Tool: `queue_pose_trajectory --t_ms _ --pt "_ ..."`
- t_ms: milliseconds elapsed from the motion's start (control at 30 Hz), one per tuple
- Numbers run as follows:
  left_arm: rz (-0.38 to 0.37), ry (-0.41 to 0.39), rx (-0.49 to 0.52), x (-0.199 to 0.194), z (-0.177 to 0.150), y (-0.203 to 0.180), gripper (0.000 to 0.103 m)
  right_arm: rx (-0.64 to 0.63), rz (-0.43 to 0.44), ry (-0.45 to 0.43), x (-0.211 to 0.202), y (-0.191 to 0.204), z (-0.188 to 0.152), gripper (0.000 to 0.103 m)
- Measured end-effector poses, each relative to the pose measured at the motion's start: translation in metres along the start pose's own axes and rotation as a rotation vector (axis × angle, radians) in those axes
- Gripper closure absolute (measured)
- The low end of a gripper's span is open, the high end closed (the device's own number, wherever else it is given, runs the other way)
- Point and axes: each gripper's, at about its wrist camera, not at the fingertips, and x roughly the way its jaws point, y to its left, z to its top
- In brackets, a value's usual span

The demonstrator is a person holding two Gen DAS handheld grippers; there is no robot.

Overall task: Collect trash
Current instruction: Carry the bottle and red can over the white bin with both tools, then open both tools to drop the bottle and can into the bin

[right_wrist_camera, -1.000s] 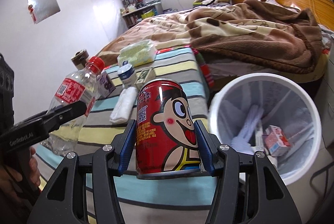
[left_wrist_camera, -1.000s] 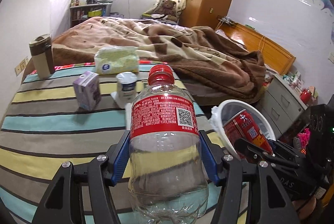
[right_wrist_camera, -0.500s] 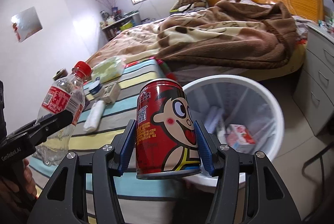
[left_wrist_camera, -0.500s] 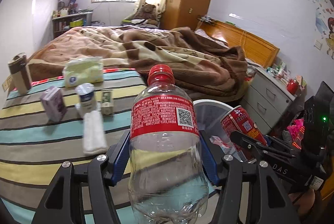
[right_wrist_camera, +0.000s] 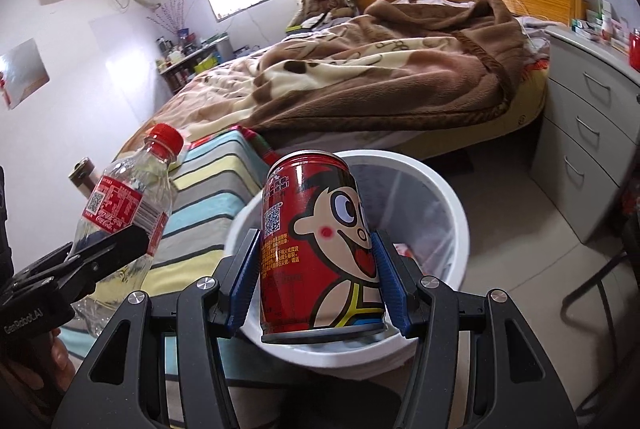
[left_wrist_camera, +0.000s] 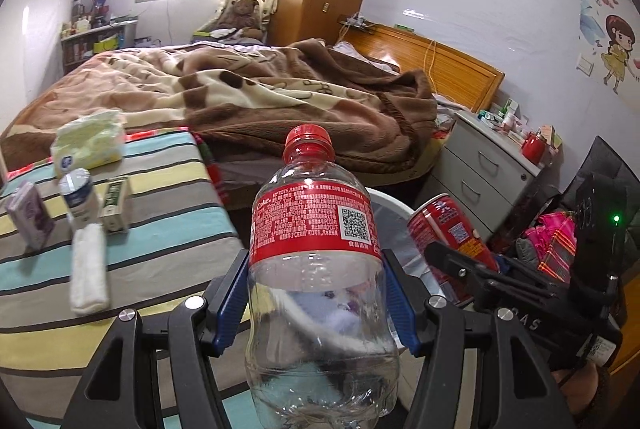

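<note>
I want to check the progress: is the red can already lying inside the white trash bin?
No, the red can is upright between the fingers of the right gripper, above the rim of the white trash bin.

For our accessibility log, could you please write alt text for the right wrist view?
The right gripper clamps an upright red cartoon can over the open white trash bin. At left, the left gripper holds an empty clear bottle above a striped table, with a bed behind.
</note>
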Motion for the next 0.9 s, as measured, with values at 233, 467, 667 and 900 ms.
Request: queue_pose_trajectory --t_ms 233,467,667,900 --pt "-0.005 0.017 0.018 0.027 0.004 -0.021 0.041 0.021 -0.026 0.023 0.007 -0.019 -0.002 0.047" --pt "-0.005 0.042 0.03 0.049 0.002 -0.032 0.041 0.031 -0.053 0.04 0.012 -0.034 0.001 0.046" --pt "-0.004 0.056 0.02 0.062 0.002 -0.034 0.041 0.03 -0.062 0.057 0.019 -0.038 0.001 0.046" --pt "-0.036 0.061 -0.004 0.07 0.003 -0.031 0.041 0.016 -0.089 0.071 0.023 -0.039 0.0 0.046"
